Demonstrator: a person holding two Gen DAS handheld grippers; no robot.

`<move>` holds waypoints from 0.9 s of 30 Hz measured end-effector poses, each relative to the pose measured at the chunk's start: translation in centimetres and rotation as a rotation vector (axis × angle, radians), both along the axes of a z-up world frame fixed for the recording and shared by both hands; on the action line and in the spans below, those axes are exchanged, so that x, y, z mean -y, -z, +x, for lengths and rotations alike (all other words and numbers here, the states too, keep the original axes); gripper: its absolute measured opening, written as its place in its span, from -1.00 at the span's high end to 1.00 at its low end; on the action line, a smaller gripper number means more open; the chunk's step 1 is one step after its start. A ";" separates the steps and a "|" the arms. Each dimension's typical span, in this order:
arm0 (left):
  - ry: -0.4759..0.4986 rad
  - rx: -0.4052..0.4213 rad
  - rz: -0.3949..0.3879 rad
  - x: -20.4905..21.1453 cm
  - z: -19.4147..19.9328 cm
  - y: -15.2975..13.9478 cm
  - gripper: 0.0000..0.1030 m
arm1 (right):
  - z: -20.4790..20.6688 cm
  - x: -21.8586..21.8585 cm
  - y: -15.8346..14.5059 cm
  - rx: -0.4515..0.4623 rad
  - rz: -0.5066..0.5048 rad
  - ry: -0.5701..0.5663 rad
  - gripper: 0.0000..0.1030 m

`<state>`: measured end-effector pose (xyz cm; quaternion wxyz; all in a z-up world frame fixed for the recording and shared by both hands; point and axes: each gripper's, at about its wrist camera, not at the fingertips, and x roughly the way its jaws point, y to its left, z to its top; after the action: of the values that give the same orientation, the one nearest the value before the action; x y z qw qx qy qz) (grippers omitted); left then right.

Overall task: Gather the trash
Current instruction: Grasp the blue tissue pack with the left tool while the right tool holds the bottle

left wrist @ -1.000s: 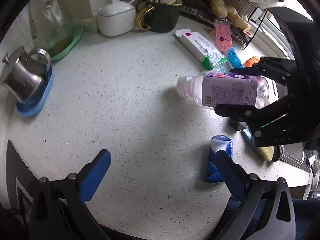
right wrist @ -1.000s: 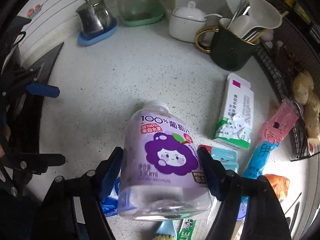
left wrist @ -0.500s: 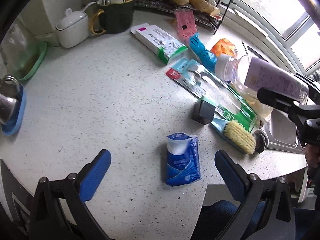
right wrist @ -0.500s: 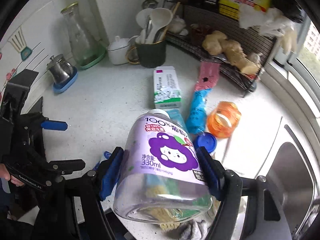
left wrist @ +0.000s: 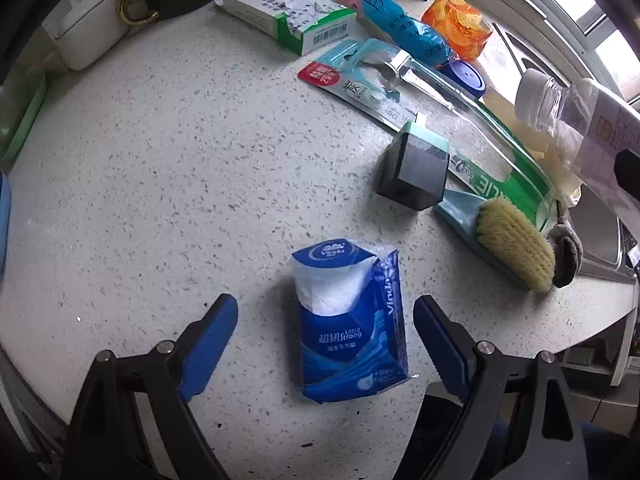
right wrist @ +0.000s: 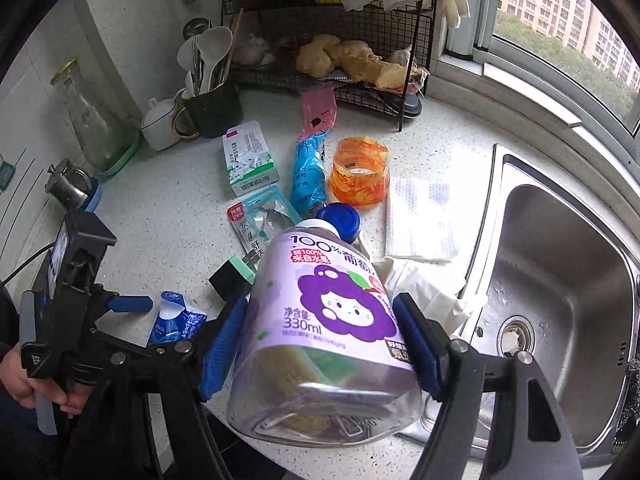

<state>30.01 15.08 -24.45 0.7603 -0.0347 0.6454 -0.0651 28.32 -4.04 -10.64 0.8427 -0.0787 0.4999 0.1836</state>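
Observation:
A blue tissue pack (left wrist: 348, 336) with white tissue showing lies flat on the speckled counter (left wrist: 160, 160). My left gripper (left wrist: 324, 312) points down over it, a blue finger on either side. Its jaws are closing, and the pads stand clear of the pack. The right wrist view shows the same pack (right wrist: 176, 320) with one of the left gripper's fingers (right wrist: 130, 304) beside it. My right gripper (right wrist: 320, 308) is shut on an empty purple-labelled juice bottle (right wrist: 328, 320), held in the air over the counter's front edge by the sink. The bottle's neck (left wrist: 540, 96) shows at the right in the left wrist view.
Beyond the pack lie a black cube plug (left wrist: 416, 168), a scrub brush (left wrist: 512, 244), a toothbrush blister pack (left wrist: 400, 88), a green-white carton (left wrist: 288, 16), blue (left wrist: 404, 32), orange (left wrist: 456, 26) and pink wrappers. A steel sink (right wrist: 560, 280) is at right, a wire rack (right wrist: 340, 60) behind.
My left gripper has come down over the tissue pack and its jaws have narrowed. My right gripper has carried the bottle up and toward the sink, rolling as it went.

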 end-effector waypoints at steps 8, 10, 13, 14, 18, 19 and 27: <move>0.034 0.013 0.057 1.1 -0.1 -0.7 0.37 | -0.6 0.4 -0.4 0.001 0.033 0.021 -0.41; 0.042 0.009 0.082 1.7 0.2 -0.8 0.38 | -0.9 0.5 -0.4 -0.004 0.040 0.021 -0.41; 0.039 0.022 0.086 2.6 0.0 -1.1 0.55 | -1.6 0.7 -0.7 0.000 0.040 0.014 -0.41; 0.032 0.028 0.083 2.6 -0.1 -1.4 0.59 | -1.9 0.8 -0.9 0.007 0.036 0.010 -0.41; 0.021 0.075 0.080 3.2 -1.5 -3.6 0.60 | -3.0 1.6 -1.7 0.023 0.043 0.002 -0.41; 0.017 0.091 0.076 3.7 -2.5 -4.8 0.60 | -3.3 1.9 -1.9 0.027 0.048 0.001 -0.41; -0.014 0.218 0.075 6.2 -7.7 -11.5 0.60 | -7.4 4.4 -3.7 0.066 0.081 -0.033 -0.41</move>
<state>22.29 8.90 -13.00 0.8273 -0.0037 0.5604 -0.0390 20.89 -8.48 -6.95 0.8581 -0.0584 0.4627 0.2149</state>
